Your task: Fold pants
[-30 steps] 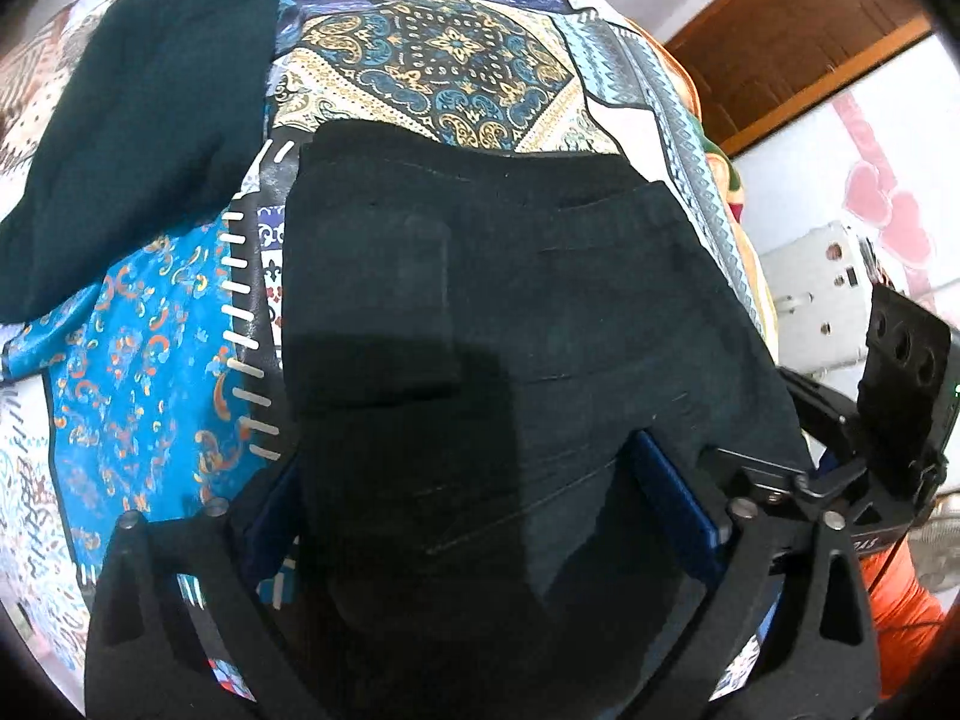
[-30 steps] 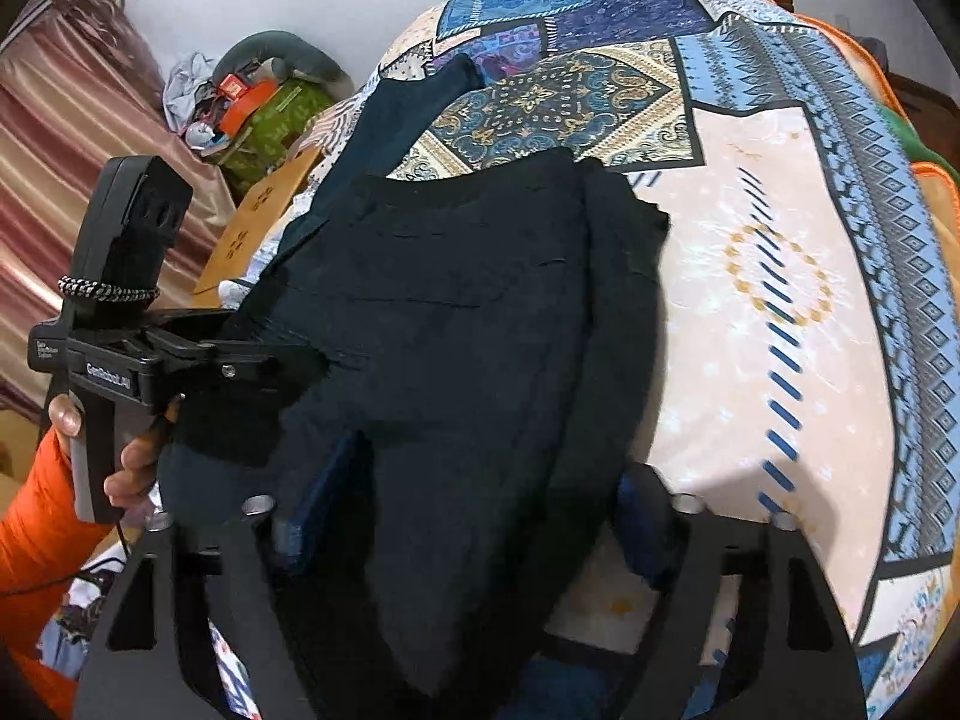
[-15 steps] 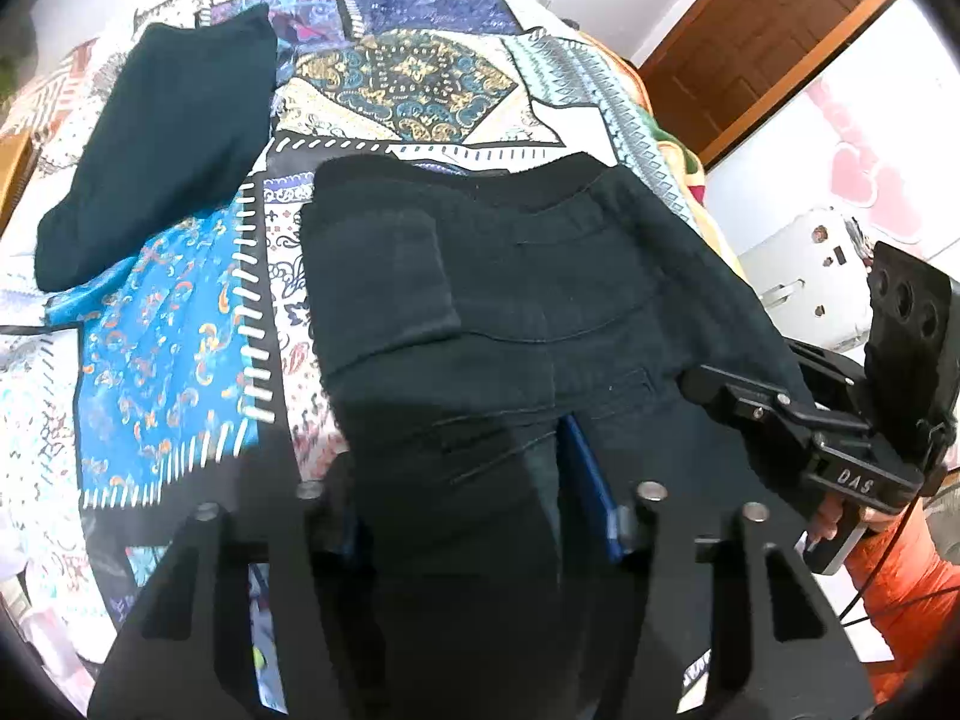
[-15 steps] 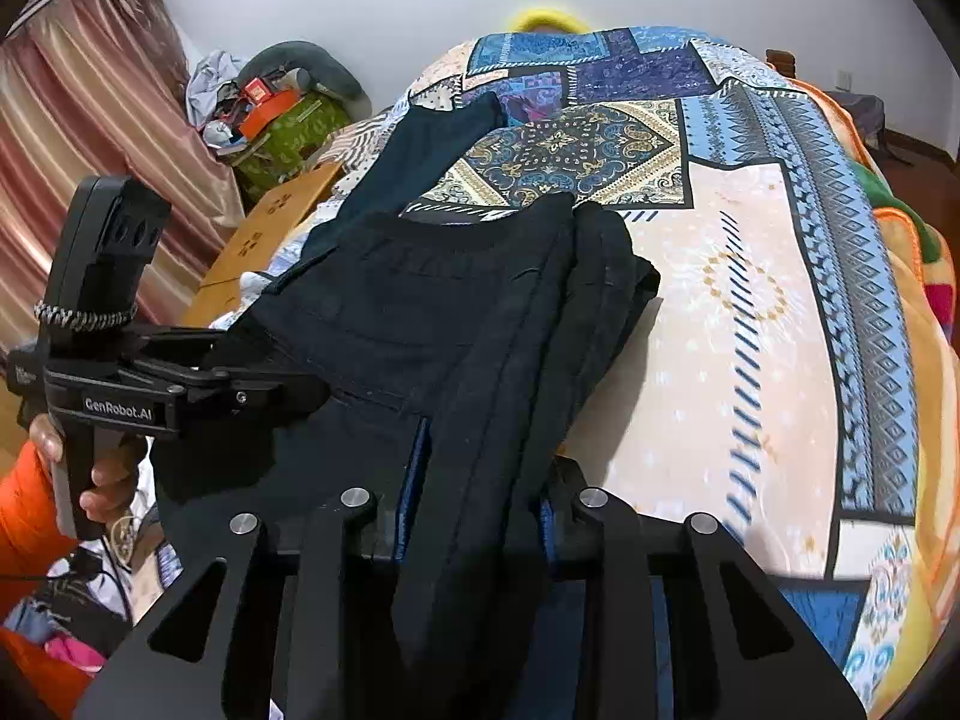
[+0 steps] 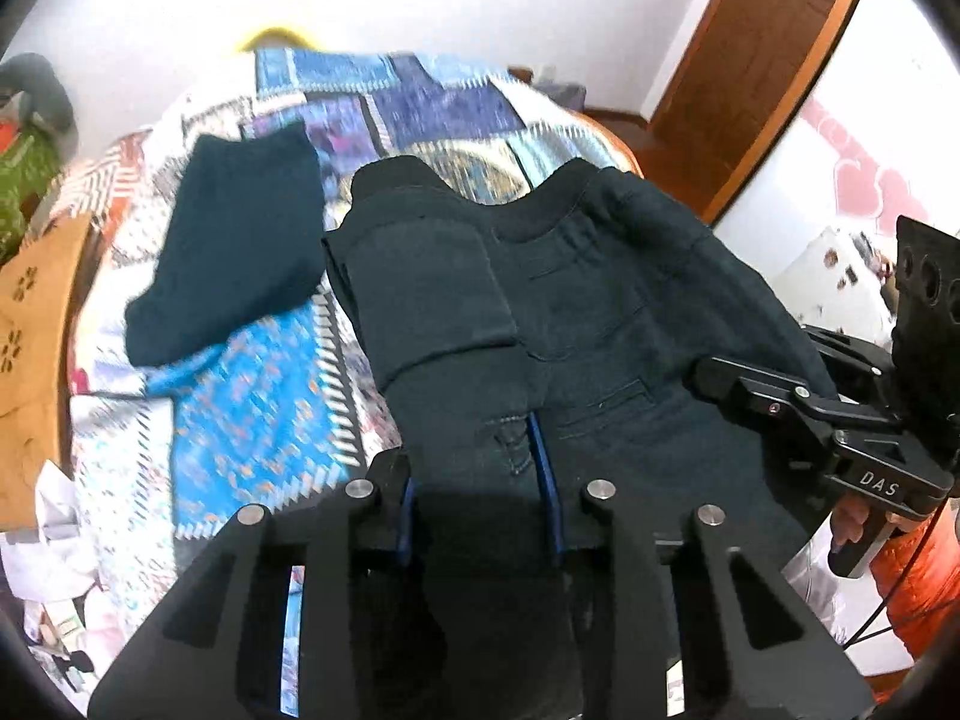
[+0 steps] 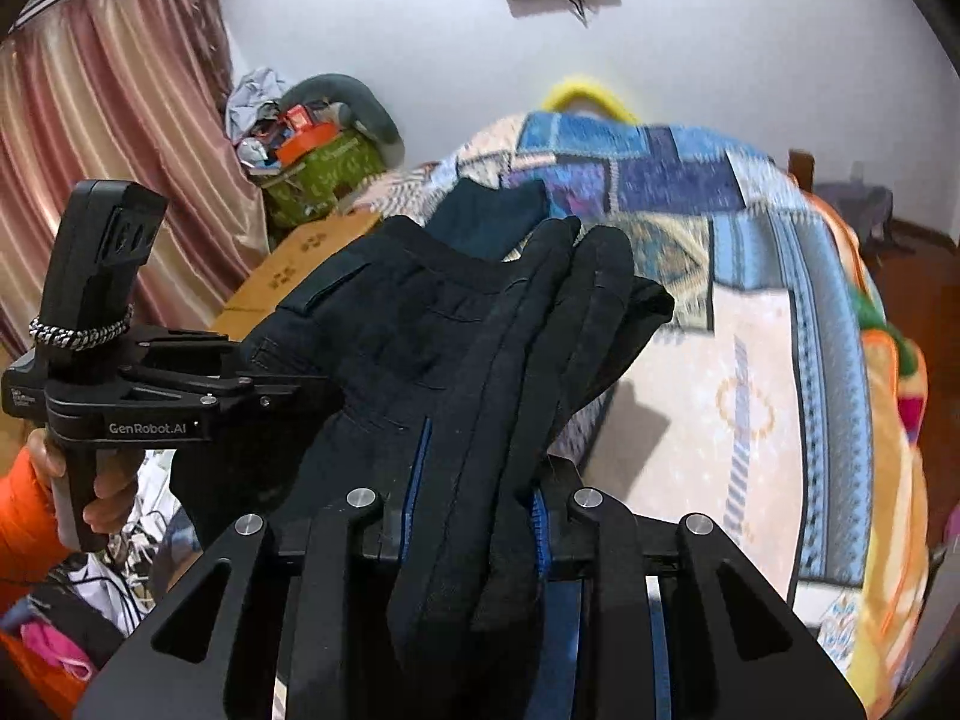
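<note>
The black pants [image 5: 540, 324] are held up over the near edge of the bed [image 6: 756, 396], which is covered by a patchwork quilt. They are gripped by 2 tools at once. The left gripper [image 5: 477, 516] is closed on a thick bunch of cloth at the near end of the pants, toward the left edge of the bed. The right gripper [image 6: 477, 516] is closed on another bunch, made of several stacked layers, toward the right side. In each view the blue pads can be seen pressed against the dark cloth.

The far part of the pants, with the waistband [image 5: 540, 210] and a pocket [image 5: 576, 312], sags toward the quilt. Whether it touches the quilt cannot be told.

A second dark folded garment [image 5: 240, 246] is laid flat near the far left corner of the bed, apart from the pants.

The pants look soft and floppy, but thick and a bit heavy, like jeans. They will droop wherever they are not held. The cloth does not look slippery, so a firm pinch should be enough. It is best taken near the edges and corners of a layer, with all layers caught together, so that no layer slides out when the next fold is laid down.
</note>
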Available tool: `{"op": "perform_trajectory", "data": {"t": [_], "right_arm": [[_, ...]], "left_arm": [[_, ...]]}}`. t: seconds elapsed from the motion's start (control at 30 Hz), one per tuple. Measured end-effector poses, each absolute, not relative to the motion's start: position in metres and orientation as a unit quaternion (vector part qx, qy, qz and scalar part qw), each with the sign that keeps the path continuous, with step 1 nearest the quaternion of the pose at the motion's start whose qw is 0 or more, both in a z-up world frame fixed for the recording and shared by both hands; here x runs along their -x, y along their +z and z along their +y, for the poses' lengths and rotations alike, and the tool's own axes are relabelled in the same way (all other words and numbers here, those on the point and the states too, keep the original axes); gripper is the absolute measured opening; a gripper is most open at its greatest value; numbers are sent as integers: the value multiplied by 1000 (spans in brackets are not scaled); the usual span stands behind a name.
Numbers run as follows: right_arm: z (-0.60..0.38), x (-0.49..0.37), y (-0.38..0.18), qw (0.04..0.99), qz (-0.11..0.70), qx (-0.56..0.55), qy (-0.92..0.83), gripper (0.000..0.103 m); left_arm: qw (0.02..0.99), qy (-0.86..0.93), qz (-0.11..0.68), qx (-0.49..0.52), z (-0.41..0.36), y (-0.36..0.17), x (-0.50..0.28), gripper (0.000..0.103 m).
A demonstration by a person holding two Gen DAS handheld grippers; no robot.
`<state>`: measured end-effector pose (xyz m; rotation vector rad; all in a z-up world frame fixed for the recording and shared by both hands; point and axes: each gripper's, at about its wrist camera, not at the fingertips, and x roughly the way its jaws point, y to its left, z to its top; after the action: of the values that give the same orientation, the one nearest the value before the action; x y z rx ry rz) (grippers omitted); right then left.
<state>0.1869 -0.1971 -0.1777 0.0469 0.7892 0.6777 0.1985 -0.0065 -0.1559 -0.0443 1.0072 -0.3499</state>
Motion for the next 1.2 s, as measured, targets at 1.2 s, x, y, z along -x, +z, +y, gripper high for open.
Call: {"op": "perform_trajectory", "data": {"t": [1.2], "right_arm": [[-11, -448, -273, 824, 447, 24, 347, 35]], "left_arm": [[885, 14, 461, 60, 211, -266, -462, 43]]}}
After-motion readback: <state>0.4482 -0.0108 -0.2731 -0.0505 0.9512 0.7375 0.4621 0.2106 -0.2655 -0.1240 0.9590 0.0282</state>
